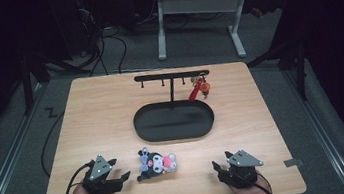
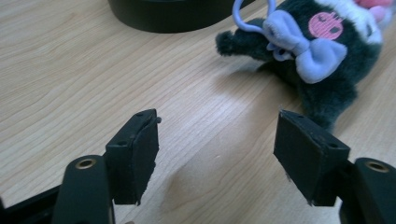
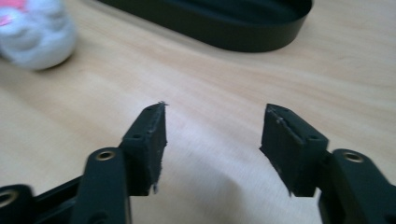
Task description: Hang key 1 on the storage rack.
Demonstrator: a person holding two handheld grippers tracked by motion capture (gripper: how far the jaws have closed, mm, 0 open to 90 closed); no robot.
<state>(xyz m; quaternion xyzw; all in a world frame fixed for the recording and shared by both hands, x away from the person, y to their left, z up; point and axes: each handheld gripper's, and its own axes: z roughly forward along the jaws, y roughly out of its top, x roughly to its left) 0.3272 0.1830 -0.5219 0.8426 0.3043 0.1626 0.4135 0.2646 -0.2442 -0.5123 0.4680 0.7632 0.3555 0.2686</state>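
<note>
The wooden table [image 1: 110, 105] carries a black oval tray [image 1: 173, 121] at its centre, from which a black hook rack [image 1: 171, 76] rises on a single post; a red keychain [image 1: 199, 88] hangs from the hook at the rack's right end, and the other hooks are free. The plush keychain toy [image 1: 156, 163], dark with a lavender bow and a pale loop at its top, lies on the table in front of the tray, apart from it and between the two grippers. The left gripper [image 1: 120, 177] rests just beside the toy, its jaws spread apart with nothing between them; in the left gripper view the toy [image 2: 317, 56] lies just beyond the right-hand jaw. The right gripper [image 1: 218, 167] sits well to the other side, its jaws likewise apart and holding nothing above bare wood. The step in hand appears to be picking up the toy for hanging on a free hook. For a clean pick, centre the left jaws over the toy's body or bow, not the fur edge, and close fully before lifting. Keep the loop [image 2: 250, 18] free and unpinched, since it must slip over the hook. Hold the right gripper ready to spread or steady the loop.
</note>
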